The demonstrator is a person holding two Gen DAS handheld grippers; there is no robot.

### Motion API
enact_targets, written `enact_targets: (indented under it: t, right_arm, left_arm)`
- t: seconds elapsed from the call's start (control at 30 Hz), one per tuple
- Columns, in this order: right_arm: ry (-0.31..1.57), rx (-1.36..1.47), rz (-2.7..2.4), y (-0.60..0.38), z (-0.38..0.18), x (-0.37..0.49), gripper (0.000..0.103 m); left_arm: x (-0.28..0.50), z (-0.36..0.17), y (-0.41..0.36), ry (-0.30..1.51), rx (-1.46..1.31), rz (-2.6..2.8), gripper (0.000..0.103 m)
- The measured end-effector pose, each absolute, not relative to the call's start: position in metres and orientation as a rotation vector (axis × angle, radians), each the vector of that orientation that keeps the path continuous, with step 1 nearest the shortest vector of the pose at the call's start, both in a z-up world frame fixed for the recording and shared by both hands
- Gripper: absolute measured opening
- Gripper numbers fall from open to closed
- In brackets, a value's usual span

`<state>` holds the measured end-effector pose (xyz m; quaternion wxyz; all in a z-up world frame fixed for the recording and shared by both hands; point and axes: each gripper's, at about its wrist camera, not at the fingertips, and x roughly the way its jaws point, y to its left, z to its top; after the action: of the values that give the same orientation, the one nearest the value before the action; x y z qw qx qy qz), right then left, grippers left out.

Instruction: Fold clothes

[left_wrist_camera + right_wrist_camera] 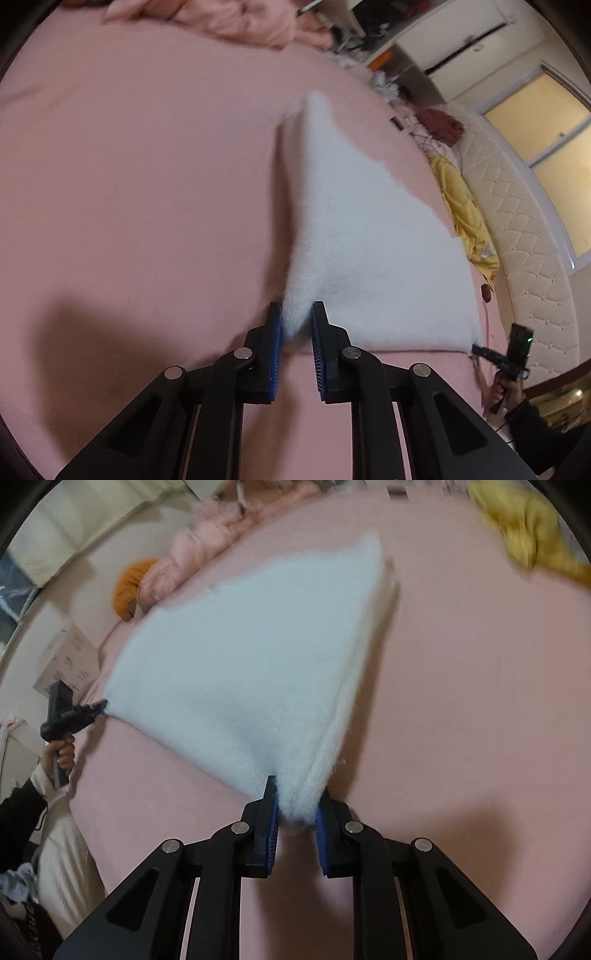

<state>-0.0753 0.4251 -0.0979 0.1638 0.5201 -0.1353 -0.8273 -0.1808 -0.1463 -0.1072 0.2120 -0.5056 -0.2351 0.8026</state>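
Note:
A fluffy white garment (369, 240) is stretched above the pink bed sheet (129, 184), held at two corners. My left gripper (297, 317) is shut on one corner of it. My right gripper (297, 801) is shut on the other corner of the white garment (251, 664). The right gripper also shows small at the far right of the left wrist view (476, 349), at the garment's edge. The left gripper shows at the left of the right wrist view (101, 705). The far end of the garment hangs toward the sheet and looks blurred.
A crumpled pink blanket (229, 18) lies at the bed's far end beside an orange cushion (131, 587). A yellow garment (461, 210) lies on the bed's edge by the quilted headboard (517, 221). A dark red cloth (439, 125) and clutter lie beyond.

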Motion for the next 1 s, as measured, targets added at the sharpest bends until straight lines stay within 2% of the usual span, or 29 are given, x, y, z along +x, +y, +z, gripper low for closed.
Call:
enact_targets:
  t: [0.07,0.1,0.13,0.17,0.2,0.27,0.3,0.33,0.37,0.4,0.43,0.5,0.63,0.67,0.8,0.9,1.0]
  right_arm:
    - [-0.366,1.485,-2.378,0.419,-0.093,-0.077,0.021]
    - [-0.303,1.498,-2.393,0.415,-0.088,-0.075,0.028]
    - [-0.210,1.547,-2.426,0.413,-0.086,-0.072,0.043]
    - [-0.115,1.594,-2.455,0.411,-0.084,-0.069,0.049]
    - [-0.064,1.634,-2.497,0.413,-0.081,-0.064,0.052]
    - [-0.113,1.626,-2.606,0.424,-0.068,-0.057,0.052]
    - [-0.197,1.529,-2.683,0.426,-0.053,-0.057,0.052]
    - [-0.230,1.439,-2.737,0.423,-0.041,-0.061,0.052]
    - [-0.238,1.341,-2.786,0.412,-0.027,-0.069,0.052]
    - [-0.227,1.244,-2.827,0.400,-0.014,-0.080,0.052]
    - [-0.197,1.168,-2.863,0.377,-0.003,-0.098,0.052]
    - [-0.155,1.123,-2.910,0.343,0.001,-0.133,0.052]
    - [-0.134,1.271,-2.989,0.290,-0.030,-0.196,0.052]
    - [-0.129,1.309,-2.980,0.283,-0.041,-0.206,0.052]
    - [0.093,1.349,-3.075,0.295,-0.078,-0.204,0.054]
    - [-0.099,1.242,-3.101,0.340,-0.078,-0.175,0.055]
    - [-0.383,1.268,-3.169,0.393,-0.079,-0.151,0.055]
  left_arm:
    - [-0.180,-0.099,-0.147,-0.596,-1.412,2.254,0.015]
    - [-0.179,-0.094,-0.147,-0.558,-1.420,2.273,0.016]
    - [-0.178,-0.090,-0.149,-0.520,-1.434,2.294,0.017]
    - [-0.177,-0.086,-0.155,-0.480,-1.474,2.336,0.018]
    - [-0.176,-0.081,-0.164,-0.434,-1.511,2.398,0.021]
    - [-0.180,-0.062,-0.151,-0.244,-1.525,2.521,0.027]
    - [-0.184,-0.050,-0.137,-0.126,-1.505,2.569,0.033]
    - [-0.188,-0.038,-0.121,-0.005,-1.474,2.611,0.049]
    - [-0.192,-0.027,-0.093,0.114,-1.402,2.636,0.060]
    - [-0.198,-0.018,-0.065,0.218,-1.334,2.654,0.080]
    - [-0.205,-0.016,-0.036,0.262,-1.287,2.662,0.093]
    - [-0.222,-0.013,0.019,0.340,-1.202,2.670,0.095]
    - [-0.257,-0.049,0.082,0.310,-1.238,2.690,0.095]
    - [-0.261,-0.059,0.082,0.289,-1.265,2.717,0.095]
    - [-0.259,-0.084,0.048,0.289,-1.273,2.866,0.096]
    - [-0.245,-0.087,-0.014,0.240,-1.156,3.053,0.103]
    - [-0.242,-0.088,-0.061,0.060,-1.192,3.071,0.103]
